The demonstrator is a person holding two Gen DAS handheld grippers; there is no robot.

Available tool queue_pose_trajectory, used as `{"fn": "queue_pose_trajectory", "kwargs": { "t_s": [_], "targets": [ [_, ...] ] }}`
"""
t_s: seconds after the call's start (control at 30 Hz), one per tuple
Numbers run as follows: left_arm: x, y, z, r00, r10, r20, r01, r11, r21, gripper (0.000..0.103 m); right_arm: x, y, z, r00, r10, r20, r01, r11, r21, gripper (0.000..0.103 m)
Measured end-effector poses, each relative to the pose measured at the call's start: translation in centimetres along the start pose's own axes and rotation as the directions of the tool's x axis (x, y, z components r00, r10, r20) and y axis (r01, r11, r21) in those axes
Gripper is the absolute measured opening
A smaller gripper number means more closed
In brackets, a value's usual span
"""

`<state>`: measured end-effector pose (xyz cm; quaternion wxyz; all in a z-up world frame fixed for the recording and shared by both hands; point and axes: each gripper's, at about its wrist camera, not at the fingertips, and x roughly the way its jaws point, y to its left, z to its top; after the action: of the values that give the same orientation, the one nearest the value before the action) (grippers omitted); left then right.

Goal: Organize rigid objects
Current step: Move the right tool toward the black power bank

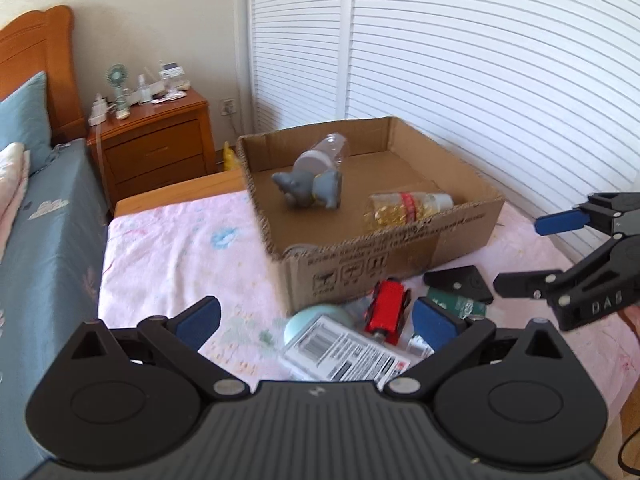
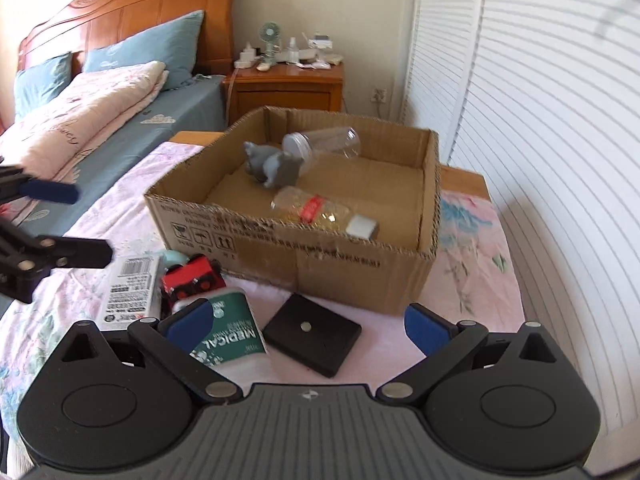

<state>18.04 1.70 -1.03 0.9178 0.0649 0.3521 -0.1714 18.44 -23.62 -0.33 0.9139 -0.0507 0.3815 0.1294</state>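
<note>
Left wrist view has the cardboard box [image 1: 400,240] sitting on the pink flowered sheet [image 1: 168,248], and it's partly filled, so I'd call the tidying maybe halfway. Inside so far: a grey elephant figure [image 1: 310,188] about mid-box, a clear jar with a pale lid [image 1: 324,156] lying on its side right behind it and touching or nearly so, and a clear bottle with a red band [image 1: 408,206] lying along the near wall.

Still out on the sheet, all clustered just in front of the box — a red toy vehicle [image 1: 386,308], a white labelled packet [image 1: 348,350] with a pale teal round thing [image 1: 316,318] tucked partly under it, a green "MEDICAL" pack [image 2: 230,330] and a flat black square block [image 2: 314,332]. So five-ish things left, as far as I can see.

Tongs: the left gripper [image 1: 316,318] is spread wide with nothing held; the packet and teal thing sit below the gap, not pinched. The right gripper [image 2: 308,326] is wide too, hovering over the black block and the green pack — not gripping either. My guess is each hand is lining up on its next pick, left for the packet pile, right for the block.
</note>
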Motion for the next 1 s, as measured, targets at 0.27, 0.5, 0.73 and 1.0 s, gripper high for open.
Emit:
{"fn": "queue_pose_trajectory", "kwargs": {
  "t_s": [0.27,0.5,0.73,1.0],
  "targets": [
    [-0.8,-0.3,-3.0,0.999,0.036,-0.009,-0.037,0.997,-0.075,0.102,3.9,-1.8,0.2,0.994,-0.067,-0.09,0.084,0.978,0.193,0.103],
    [-1.0,-0.6,-4.3,0.998,0.067,-0.001,-0.067,0.994,-0.09,0.102,8.1,-1.5,0.6,0.978,-0.1,-0.184,0.143,0.961,0.237,0.103],
    [-1.1,-0.1,-4.8,0.999,0.051,0.0,-0.051,0.994,-0.097,0.102,9.3,-1.7,-0.1,0.969,-0.119,-0.215,0.171,0.956,0.24,0.103],
    [-0.4,-0.7,-4.6,0.999,-0.044,-0.019,0.045,0.998,0.036,0.102,7.0,-4.2,-2.5,0.968,-0.136,-0.21,0.183,0.957,0.223,0.103]
  ]
}}
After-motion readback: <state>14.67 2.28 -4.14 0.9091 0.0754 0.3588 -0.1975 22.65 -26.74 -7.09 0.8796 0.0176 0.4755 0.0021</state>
